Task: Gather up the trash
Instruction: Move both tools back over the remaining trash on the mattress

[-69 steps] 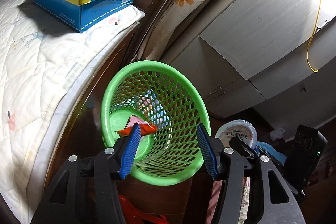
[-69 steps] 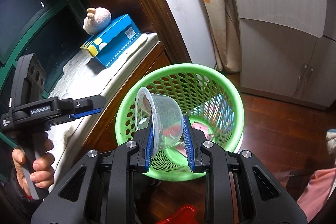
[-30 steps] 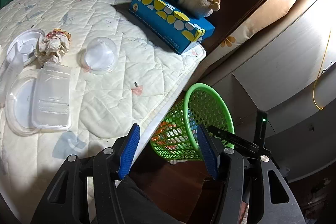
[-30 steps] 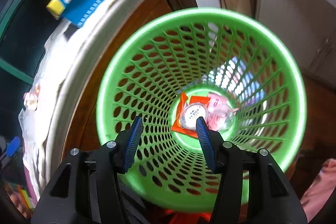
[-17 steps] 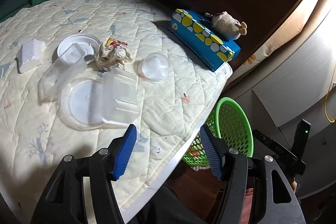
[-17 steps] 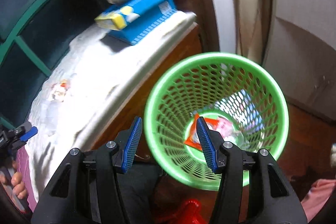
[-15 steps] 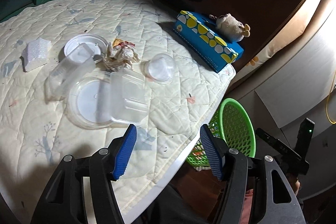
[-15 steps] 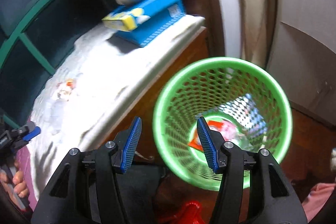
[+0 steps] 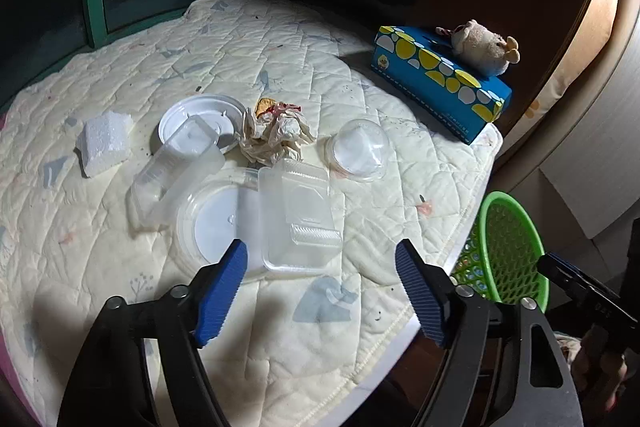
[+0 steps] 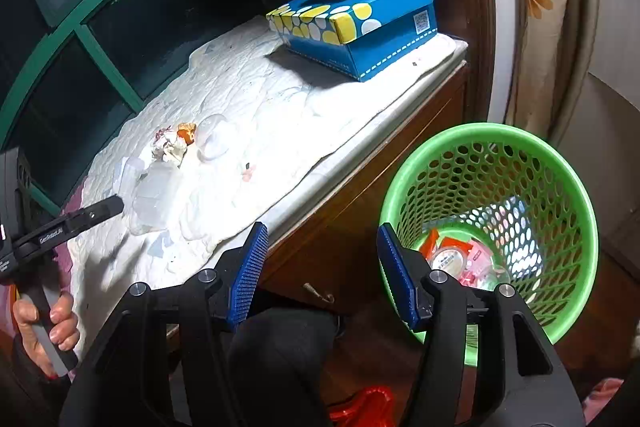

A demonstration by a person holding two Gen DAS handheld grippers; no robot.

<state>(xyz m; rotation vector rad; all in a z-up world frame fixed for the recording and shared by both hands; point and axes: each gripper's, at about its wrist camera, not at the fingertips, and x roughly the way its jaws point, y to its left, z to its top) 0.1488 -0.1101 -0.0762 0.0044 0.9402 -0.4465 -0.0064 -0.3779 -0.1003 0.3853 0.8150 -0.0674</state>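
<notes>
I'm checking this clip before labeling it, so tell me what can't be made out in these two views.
- Green basket: left wrist view, its contents hidden behind the quilt edge and its own wall.
- Clear plastic container: right wrist view, washed out by glare, so its shape is unclear.
- Red object: right wrist view, cut off by the bottom edge and the right gripper.

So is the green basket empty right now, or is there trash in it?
Not empty. The green basket holds an orange wrapper, a round lidded cup and pink packets at the bottom.
</notes>
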